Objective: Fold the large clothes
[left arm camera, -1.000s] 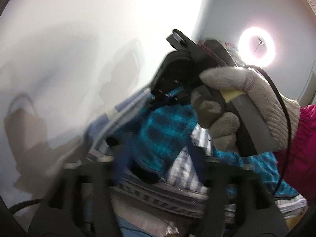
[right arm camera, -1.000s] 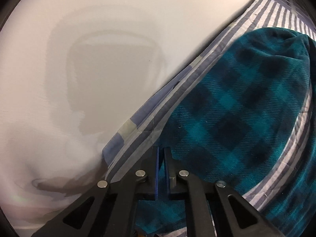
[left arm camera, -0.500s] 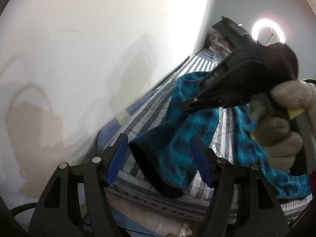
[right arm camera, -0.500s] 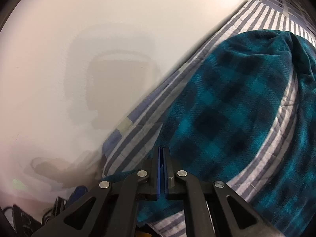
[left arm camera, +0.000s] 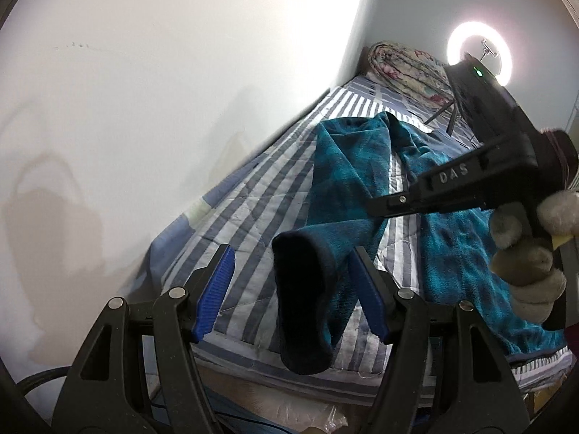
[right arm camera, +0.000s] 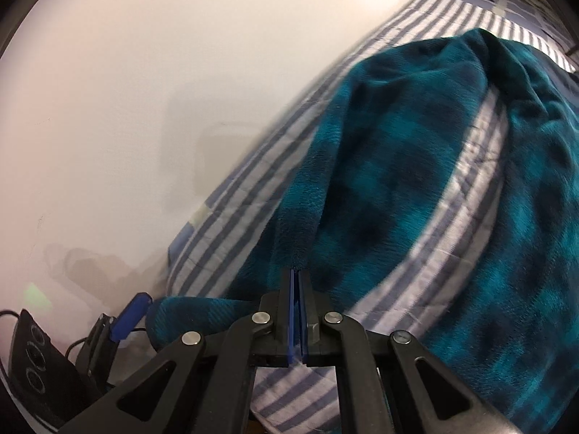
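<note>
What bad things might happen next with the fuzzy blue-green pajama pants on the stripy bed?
1. The right gripper pinches only a thin fold of the plaid pants, so the fuzzy cloth might slip out when lifted.
2. The dark cuff hangs over the edge of the striped bed; the leg may slide off.
3. The left gripper is open around that cuff and might close on air or grab both layers, giving a crooked fold.

Teal plaid fleece garment point(left arm camera: 347, 166), spread lengthwise over my striped bed; dark-cuffed sleeve point(left arm camera: 304, 300) hangs off near edge.
</note>
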`<state>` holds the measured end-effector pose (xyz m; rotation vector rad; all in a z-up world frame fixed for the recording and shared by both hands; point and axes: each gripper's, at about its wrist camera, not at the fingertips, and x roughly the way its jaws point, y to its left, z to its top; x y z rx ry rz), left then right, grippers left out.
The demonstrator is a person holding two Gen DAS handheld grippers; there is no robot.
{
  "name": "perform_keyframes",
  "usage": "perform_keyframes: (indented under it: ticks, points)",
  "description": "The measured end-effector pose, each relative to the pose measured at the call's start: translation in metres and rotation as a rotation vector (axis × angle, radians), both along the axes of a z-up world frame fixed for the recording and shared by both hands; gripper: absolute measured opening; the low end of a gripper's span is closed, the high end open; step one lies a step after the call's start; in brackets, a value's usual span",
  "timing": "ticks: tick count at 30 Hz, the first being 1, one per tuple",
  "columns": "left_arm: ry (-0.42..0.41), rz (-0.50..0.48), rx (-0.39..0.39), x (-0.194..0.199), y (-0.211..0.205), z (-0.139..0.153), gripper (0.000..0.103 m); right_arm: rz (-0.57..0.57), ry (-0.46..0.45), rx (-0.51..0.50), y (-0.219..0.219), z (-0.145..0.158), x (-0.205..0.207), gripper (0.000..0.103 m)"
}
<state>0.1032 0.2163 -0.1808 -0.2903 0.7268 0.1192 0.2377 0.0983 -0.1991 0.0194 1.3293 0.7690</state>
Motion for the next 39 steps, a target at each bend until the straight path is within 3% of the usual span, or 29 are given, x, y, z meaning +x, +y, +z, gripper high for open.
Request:
perform_keyframes:
  ticks: [7, 21, 23, 25, 27, 35, 39]
  points:
    - [0.017, -0.026, -0.063, 0.015, 0.002, -0.007, 0.066, -0.011, -0.009, 0.035, -0.018, -0.027, -0.006, 0.0]
    - [0.059, -0.124, -0.129, 0.046, -0.01, -0.012, 0.067, -0.01, 0.001, 0.069, -0.044, -0.038, -0.004, 0.0]
    - [0.057, -0.14, -0.122, 0.045, -0.013, -0.011, 0.058, -0.01, 0.002, 0.071, -0.05, -0.036, -0.003, 0.0]
    - [0.064, -0.157, -0.117, 0.044, -0.017, -0.011, 0.027, -0.012, -0.003, 0.067, -0.049, -0.036, -0.003, 0.0]
    - [0.064, -0.172, -0.11, 0.043, -0.021, -0.009, 0.011, -0.017, -0.006, 0.067, -0.048, -0.035, -0.003, 0.0]
    - [-0.013, -0.207, -0.033, 0.025, -0.044, 0.015, 0.004, -0.038, -0.019, 0.082, -0.053, -0.019, -0.001, 0.0]
    - [-0.044, -0.222, -0.036, 0.016, -0.05, 0.028, 0.003, -0.037, -0.025, 0.1, -0.054, -0.01, -0.003, 0.0]
